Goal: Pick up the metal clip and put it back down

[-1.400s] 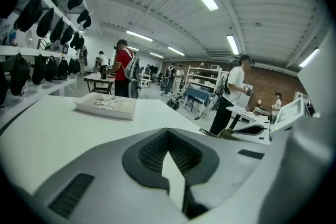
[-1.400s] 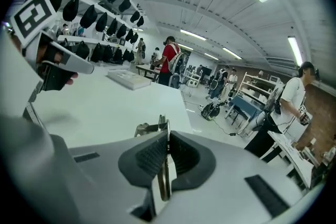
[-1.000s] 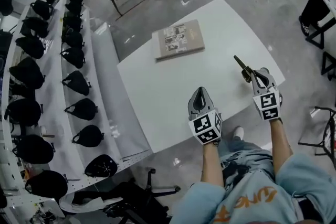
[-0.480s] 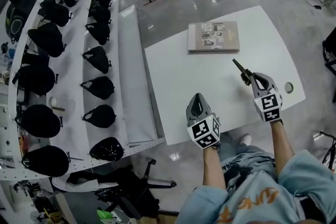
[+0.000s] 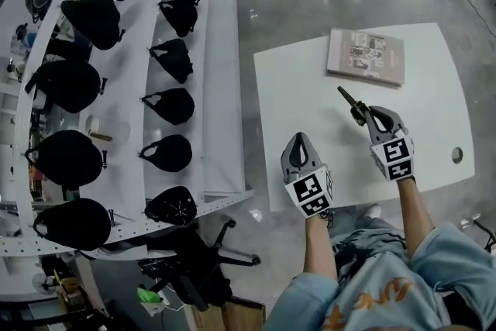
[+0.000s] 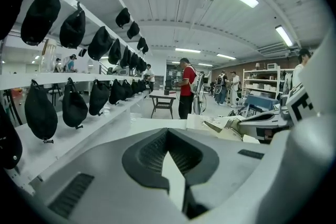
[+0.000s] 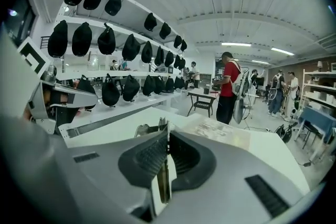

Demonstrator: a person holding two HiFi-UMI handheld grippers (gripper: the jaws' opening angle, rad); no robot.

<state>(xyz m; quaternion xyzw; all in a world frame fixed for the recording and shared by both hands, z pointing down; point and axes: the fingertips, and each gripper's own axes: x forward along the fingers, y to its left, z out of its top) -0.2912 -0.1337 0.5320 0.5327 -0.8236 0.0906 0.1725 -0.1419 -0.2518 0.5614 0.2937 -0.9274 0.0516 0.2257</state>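
The metal clip (image 5: 348,101) is a thin dark piece, pinched at one end in my right gripper (image 5: 363,115), which is shut on it. It sticks out past the fingertips and hangs over the white table (image 5: 294,101). In the right gripper view the clip (image 7: 159,162) stands edge-on between the pads, its top (image 7: 159,125) poking above them. My left gripper (image 5: 299,139) hovers over the table's near edge with its jaws shut and nothing in them. In the left gripper view its jaws (image 6: 168,153) meet, and the right gripper (image 6: 265,124) shows at the right.
A flat book (image 5: 366,56) lies at the table's far side. A small round hole (image 5: 456,155) sits near the table's right edge. White shelves (image 5: 128,101) with several black caps run along the left. A dark chair (image 5: 194,275) stands below the shelves. People stand far off.
The head view has swung, so the table and shelves sit further right and turned. Both grippers keep about the same place, and the clip stays in the right one.
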